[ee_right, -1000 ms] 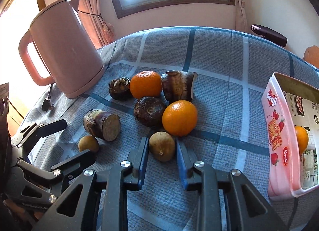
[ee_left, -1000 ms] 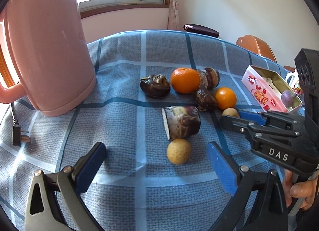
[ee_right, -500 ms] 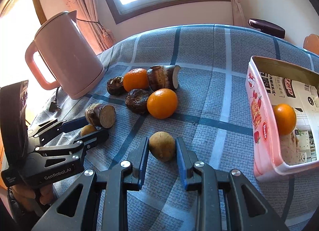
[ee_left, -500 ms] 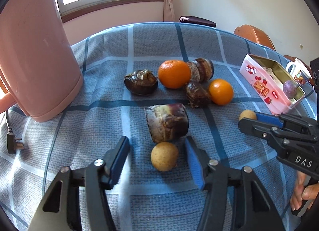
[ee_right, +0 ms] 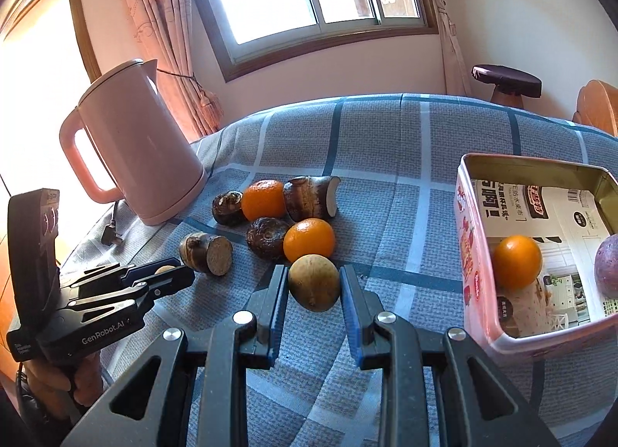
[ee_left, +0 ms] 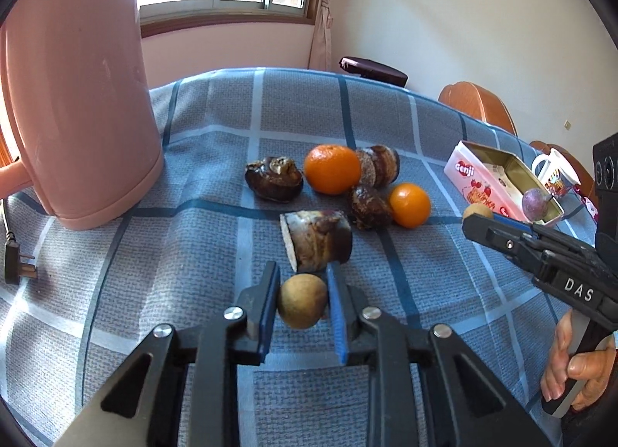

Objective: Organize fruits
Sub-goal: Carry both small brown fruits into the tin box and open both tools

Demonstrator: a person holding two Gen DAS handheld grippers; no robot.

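Blue checked tablecloth [ee_right: 386, 145] covers the tabletop. Pink electric kettle [ee_right: 143, 145] stands toward the left edge, its plug [ee_left: 17, 259] lying beside it. Pink tin [ee_right: 475, 254] sits at the right edge, holding an orange [ee_right: 517, 261] and a purple fruit [ee_right: 608, 267]. Two oranges [ee_left: 332, 169] and four dark taro pieces [ee_left: 316, 240] cluster mid-table. Left gripper [ee_left: 301, 306]: tongs narrowed, clamping a small tan round fruit [ee_left: 303, 306] near the front edge. Right gripper [ee_right: 314, 288]: tongs narrowed, gripping a tan fruit [ee_right: 314, 288] beside the tin's left wall.
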